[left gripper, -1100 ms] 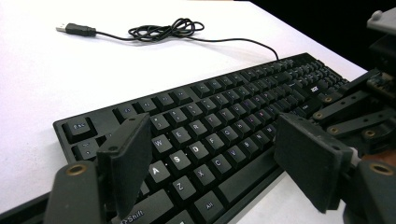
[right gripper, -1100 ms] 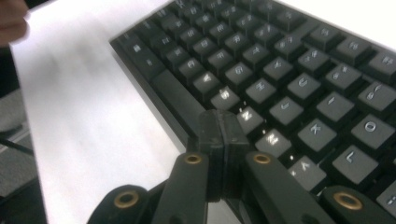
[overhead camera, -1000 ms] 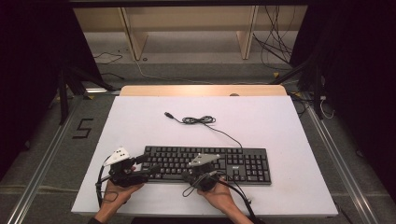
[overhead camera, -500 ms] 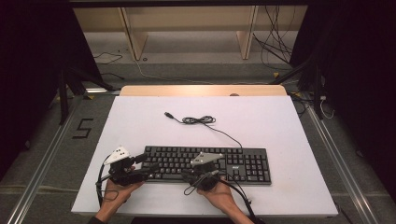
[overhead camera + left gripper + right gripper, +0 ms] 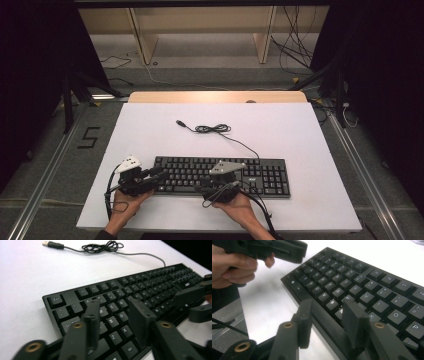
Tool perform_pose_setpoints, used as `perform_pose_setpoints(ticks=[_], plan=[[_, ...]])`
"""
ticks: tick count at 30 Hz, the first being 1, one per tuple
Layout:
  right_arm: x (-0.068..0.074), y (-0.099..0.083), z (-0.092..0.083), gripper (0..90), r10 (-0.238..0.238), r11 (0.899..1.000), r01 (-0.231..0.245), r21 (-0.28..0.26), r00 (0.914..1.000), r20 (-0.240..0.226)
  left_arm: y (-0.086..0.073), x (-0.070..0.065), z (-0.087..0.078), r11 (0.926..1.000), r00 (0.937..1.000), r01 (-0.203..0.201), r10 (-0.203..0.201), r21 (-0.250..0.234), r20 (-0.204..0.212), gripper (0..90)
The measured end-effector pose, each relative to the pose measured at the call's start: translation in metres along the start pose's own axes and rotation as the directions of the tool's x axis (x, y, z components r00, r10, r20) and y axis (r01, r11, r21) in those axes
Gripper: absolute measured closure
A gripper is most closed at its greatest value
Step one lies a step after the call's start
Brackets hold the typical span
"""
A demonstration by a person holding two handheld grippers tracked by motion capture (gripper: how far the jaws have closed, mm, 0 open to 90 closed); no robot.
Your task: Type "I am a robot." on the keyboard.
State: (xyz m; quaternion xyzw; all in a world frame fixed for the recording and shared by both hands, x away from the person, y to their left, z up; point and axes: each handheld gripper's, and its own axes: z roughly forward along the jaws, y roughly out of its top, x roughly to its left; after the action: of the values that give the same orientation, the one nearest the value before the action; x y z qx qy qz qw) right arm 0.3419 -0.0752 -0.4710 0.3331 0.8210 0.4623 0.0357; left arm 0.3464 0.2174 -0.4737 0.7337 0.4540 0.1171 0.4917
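Table: a white tabletop [image 5: 150,130], bare beyond the keyboard's far edge.
Left gripper [image 5: 115,315]: jaws partly apart, just been closing, gripping nothing, above the keyboard's [image 5: 260,172] left-end keys.
Right gripper [image 5: 328,317]: jaws partly apart, just been opening, straddling its near edge.
Cable [image 5: 212,129]: coiled beyond.

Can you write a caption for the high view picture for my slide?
Two hand-held grippers, left gripper and right gripper, hover over a black keyboard.
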Motion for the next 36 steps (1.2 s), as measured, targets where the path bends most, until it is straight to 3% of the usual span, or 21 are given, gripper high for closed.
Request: perform_pose_setpoints(ticks=[4,7,14,36], plan=[[-0.001,0.000,-0.004,54.3,0.002,1.000,-0.002,-0.012,1.0000,-0.005,-0.001,0.000,0.004,0.9996,0.9999,-0.006,0.006,0.029,-0.014,74.7],[-0.001,0.001,-0.006,48.3,0.004,1.000,-0.004,-0.021,1.0000,-0.004,-0.001,0.000,0.007,0.9989,0.9996,-0.016,0.017,0.045,-0.021,80.2],[-0.002,0.002,-0.012,43.4,0.008,0.999,-0.007,-0.042,1.0000,0.006,-0.001,0.001,0.011,0.9966,0.9989,-0.023,0.026,0.079,-0.040,88.4],[-0.004,0.001,-0.020,38.0,0.011,0.999,-0.010,-0.046,0.9996,0.025,-0.003,0.003,0.018,0.9913,0.9976,-0.023,0.031,0.130,-0.061,88.9]])
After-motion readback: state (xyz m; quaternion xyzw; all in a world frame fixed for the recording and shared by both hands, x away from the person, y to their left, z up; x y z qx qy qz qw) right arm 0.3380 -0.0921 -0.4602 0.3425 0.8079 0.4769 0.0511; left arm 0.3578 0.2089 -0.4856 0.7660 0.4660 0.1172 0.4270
